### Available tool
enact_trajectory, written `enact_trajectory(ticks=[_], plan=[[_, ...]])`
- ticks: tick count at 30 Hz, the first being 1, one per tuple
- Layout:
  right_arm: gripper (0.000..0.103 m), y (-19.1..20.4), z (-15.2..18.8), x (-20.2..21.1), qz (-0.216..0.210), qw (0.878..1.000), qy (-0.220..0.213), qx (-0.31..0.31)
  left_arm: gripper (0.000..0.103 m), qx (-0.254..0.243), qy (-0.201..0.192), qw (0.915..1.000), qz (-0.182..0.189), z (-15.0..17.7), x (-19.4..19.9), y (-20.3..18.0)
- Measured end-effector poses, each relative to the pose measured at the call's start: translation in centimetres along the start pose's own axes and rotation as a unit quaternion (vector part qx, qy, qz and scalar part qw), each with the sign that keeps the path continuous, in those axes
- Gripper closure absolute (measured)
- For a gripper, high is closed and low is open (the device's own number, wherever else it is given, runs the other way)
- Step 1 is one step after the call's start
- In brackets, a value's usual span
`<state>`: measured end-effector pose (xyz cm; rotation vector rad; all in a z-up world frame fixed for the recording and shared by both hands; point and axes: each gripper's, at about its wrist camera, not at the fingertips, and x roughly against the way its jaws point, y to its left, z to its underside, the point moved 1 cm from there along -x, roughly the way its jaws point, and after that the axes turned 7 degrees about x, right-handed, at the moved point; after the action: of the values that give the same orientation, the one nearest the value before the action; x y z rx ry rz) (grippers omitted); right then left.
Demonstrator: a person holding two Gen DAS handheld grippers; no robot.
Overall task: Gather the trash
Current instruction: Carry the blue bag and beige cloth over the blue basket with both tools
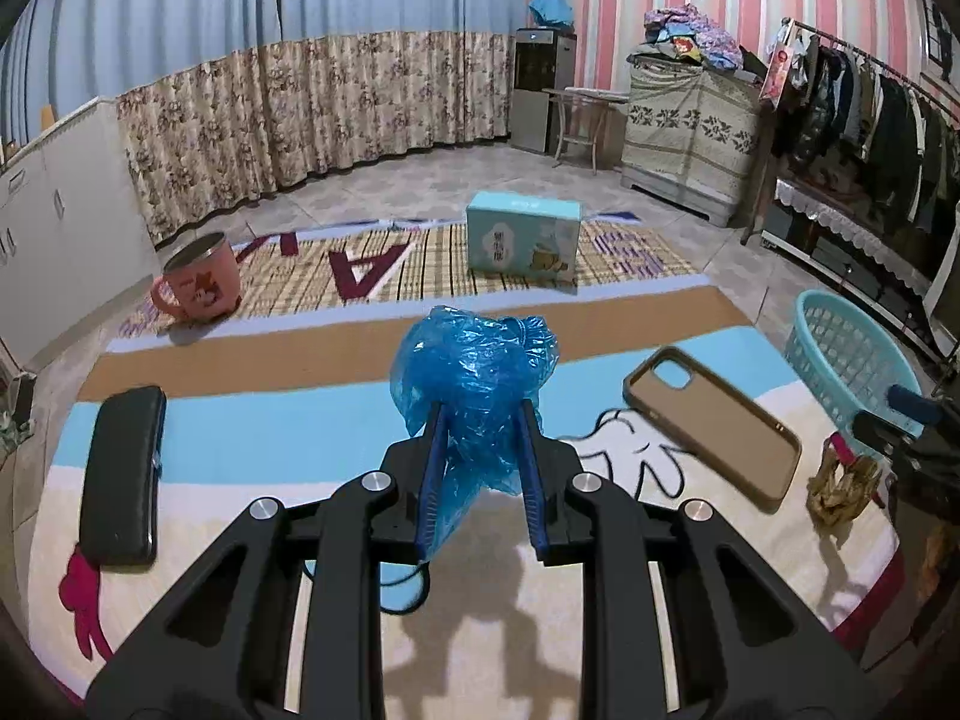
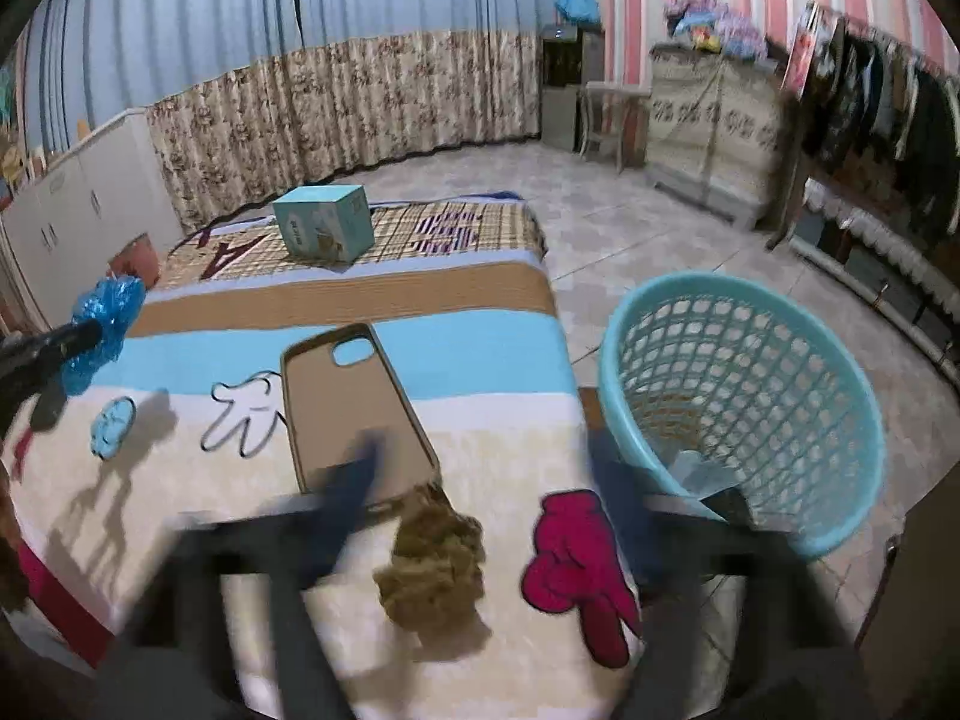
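Dim fisheye views, right one motion-blurred

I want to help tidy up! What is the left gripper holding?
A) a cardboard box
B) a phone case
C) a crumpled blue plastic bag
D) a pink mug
C: the left gripper is shut on the crumpled blue plastic bag, which bulges out between and above its fingers.

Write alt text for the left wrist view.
The left gripper is shut on a crumpled blue plastic bag above a cartoon-print blanket. A tan phone case and crumpled brown paper lie right; a black case lies left.
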<state>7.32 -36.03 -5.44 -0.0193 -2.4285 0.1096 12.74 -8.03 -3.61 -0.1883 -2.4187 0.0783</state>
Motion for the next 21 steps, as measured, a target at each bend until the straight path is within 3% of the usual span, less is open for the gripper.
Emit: enact_trajectory(ticks=[6, 10, 13, 21], plan=[[0.028, 1.2, 2.1, -0.7, -0.004, 0.999, 0.028, 0.025, 0.081, 0.003, 0.011, 0.9999, 0.002, 1.8, -0.6, -0.1], [0.045, 1.8, 3.0, -1.4, -0.031, 0.999, 0.034, 0.021, 0.081, -0.002, 0.018, 0.9998, 0.003, 2.7, -0.9, -0.5], [0.070, 2.5, 2.7, -1.2, -0.049, 0.998, 0.029, 0.032, 0.081, -0.007, 0.015, 0.9999, 0.005, 2.9, -0.9, -0.9], [0.074, 0.2, 1.8, 1.2, 0.001, 0.999, -0.013, 0.029, 0.081, -0.024, 0.002, 0.9993, 0.027, 2.1, -0.8, -3.9]])
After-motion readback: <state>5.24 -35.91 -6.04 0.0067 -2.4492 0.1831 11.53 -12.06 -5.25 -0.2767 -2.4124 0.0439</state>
